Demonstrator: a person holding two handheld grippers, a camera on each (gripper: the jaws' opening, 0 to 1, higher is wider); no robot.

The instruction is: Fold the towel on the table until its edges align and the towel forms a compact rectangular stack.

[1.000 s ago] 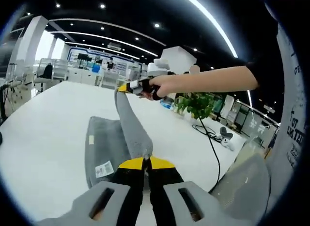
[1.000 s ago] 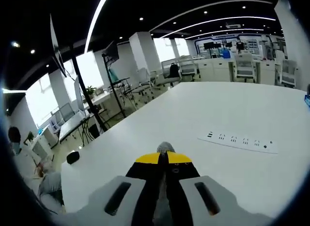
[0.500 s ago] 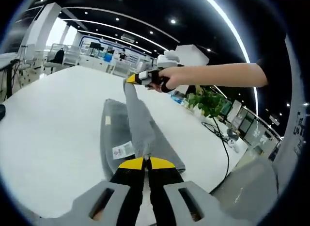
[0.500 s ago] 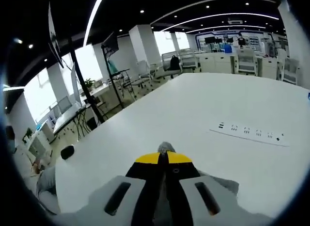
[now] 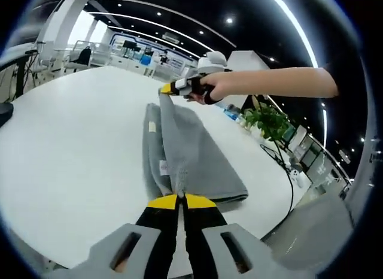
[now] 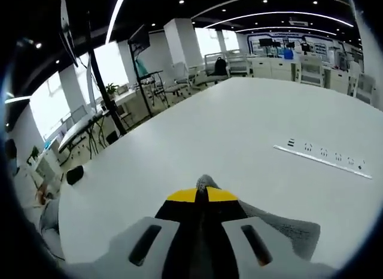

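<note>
Lifted fold of the grey towel (image 5: 191,153) now lowered from a steep raised ridge to nearly flat over the lower layer on the white table (image 5: 72,153). Right gripper (image 5: 169,89) carried lower and closer to the tabletop, left gripper (image 5: 178,200) likewise. More towel spread beside the right gripper (image 6: 202,196).

Left gripper view: low and close over the white worktop (image 5: 72,147), looking along the grey towel (image 5: 191,153) toward the right gripper (image 5: 163,89) at its far end. Right gripper view: also low, facing out across the worktop (image 6: 239,129) toward windows and desks. Shared: worktop and towel (image 6: 281,228).
</note>
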